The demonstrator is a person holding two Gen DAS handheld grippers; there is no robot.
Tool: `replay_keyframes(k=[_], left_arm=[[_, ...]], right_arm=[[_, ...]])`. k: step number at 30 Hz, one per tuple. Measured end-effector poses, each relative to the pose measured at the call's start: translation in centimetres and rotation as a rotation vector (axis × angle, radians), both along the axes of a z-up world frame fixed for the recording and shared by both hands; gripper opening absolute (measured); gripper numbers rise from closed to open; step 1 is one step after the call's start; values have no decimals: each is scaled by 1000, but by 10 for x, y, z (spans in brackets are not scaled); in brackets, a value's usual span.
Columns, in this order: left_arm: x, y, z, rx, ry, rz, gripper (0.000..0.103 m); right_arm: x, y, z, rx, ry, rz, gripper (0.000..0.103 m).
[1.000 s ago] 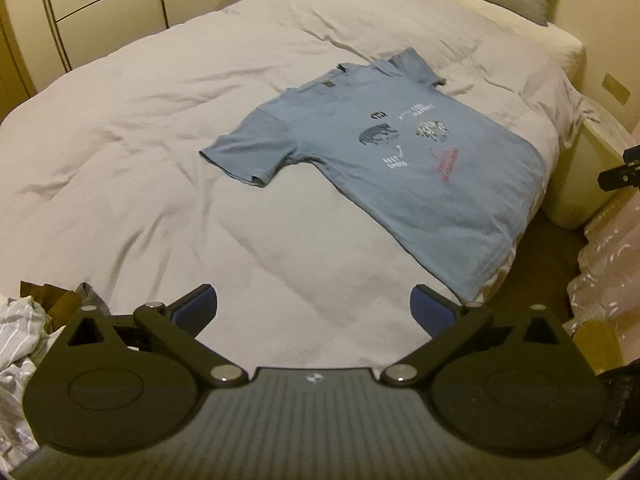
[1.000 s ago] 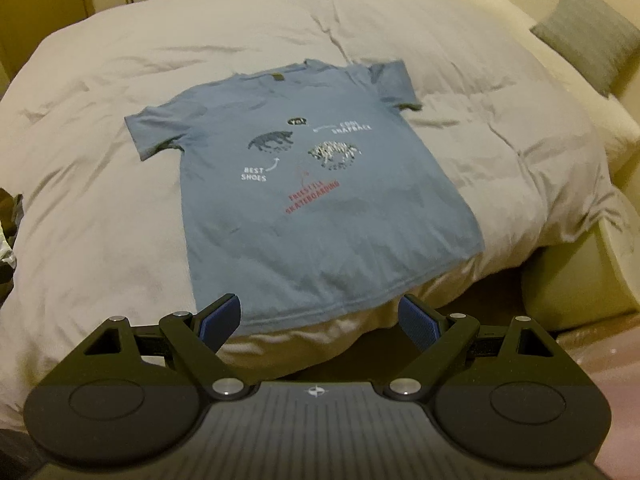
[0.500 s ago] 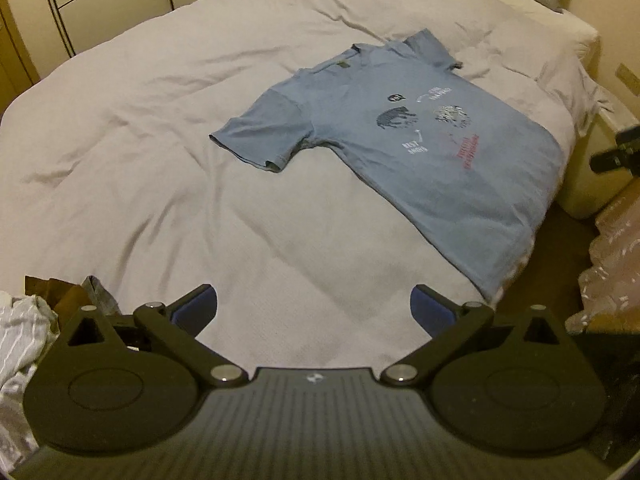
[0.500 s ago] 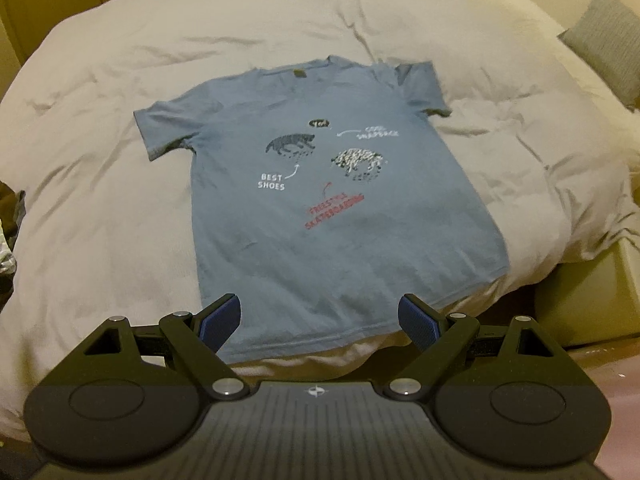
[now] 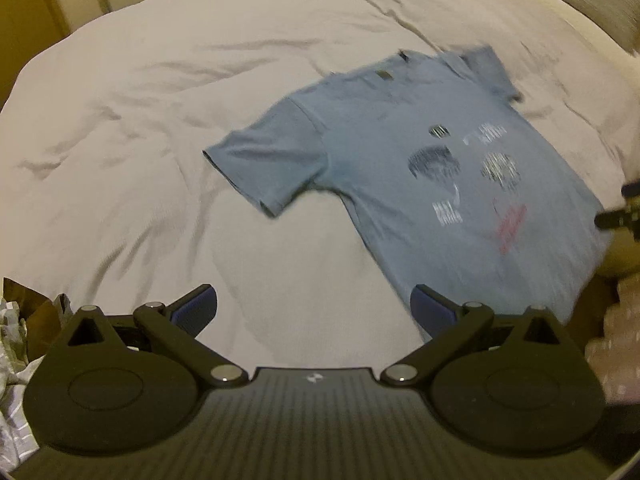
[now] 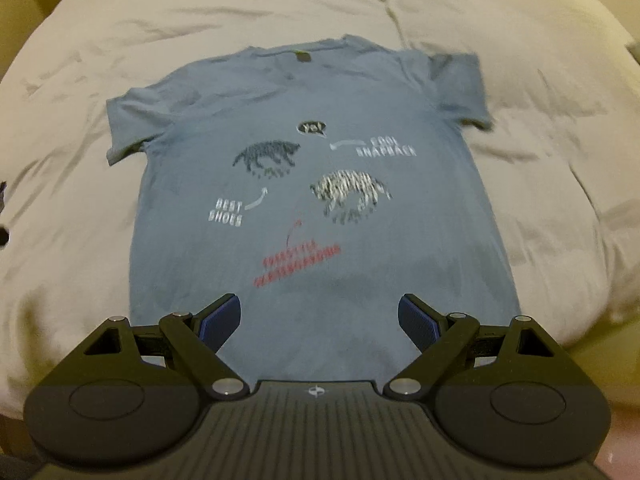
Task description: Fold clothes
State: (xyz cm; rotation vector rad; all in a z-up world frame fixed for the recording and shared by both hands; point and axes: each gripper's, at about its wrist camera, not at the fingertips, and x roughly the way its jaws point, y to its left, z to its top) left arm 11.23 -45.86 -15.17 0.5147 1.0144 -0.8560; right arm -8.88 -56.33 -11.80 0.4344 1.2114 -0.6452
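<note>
Getting ready to fold: blue T-shirt (image 6: 320, 208) lies flat on the bed (image 5: 160, 120). Left gripper (image 5: 314, 308) and right gripper (image 6: 320, 320) hang wide apart, empty. Next, I think, grab the hem.

My left gripper (image 5: 314, 312) gapes wide over the white duvet (image 5: 160, 160); blue t-shirt (image 5: 420, 184) lies flat at 1 o'clock, blurred; striped clothes (image 5: 12, 380) at 8.
</note>
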Motion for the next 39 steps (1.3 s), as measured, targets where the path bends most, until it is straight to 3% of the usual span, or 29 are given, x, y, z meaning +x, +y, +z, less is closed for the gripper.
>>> replay_keyframes(k=[6,11,12,15,18,19,24,29,32,34,39], left_arm=[[59,-17,-22,2,29,83,101],[126,-21,-50,1,66,102,101],[137,-23,-55,2,63,84,100],[171,-33,-70,-13,63,-4,89],[201,-48,-87,-28,72,-116,46],[210,-53,-94,-30,75,-157,38],[238,-76,-124,-40,75,-245,39],[263,-90,-155,-50,127,-221,38],[272,-93,-168,-43,168,-191,23],[276,-92,-169,-51,191,-176,1],[286,-83,-164,-91,256,-124,0]], right_arm=[[50,-8,-10,-61,-37,181,88],[114,30,-25,-144,-69,408,86],[127,40,-29,-166,-73,452,82],[165,69,-44,-254,-53,562,63],[204,89,-65,-262,-51,610,52],[216,95,-73,-256,-49,624,51],[266,120,-106,-256,-46,706,48],[290,126,-132,-280,-47,747,48],[298,126,-146,-307,-36,779,47],[302,127,-153,-337,-24,811,47],[306,129,-166,-403,9,882,45]])
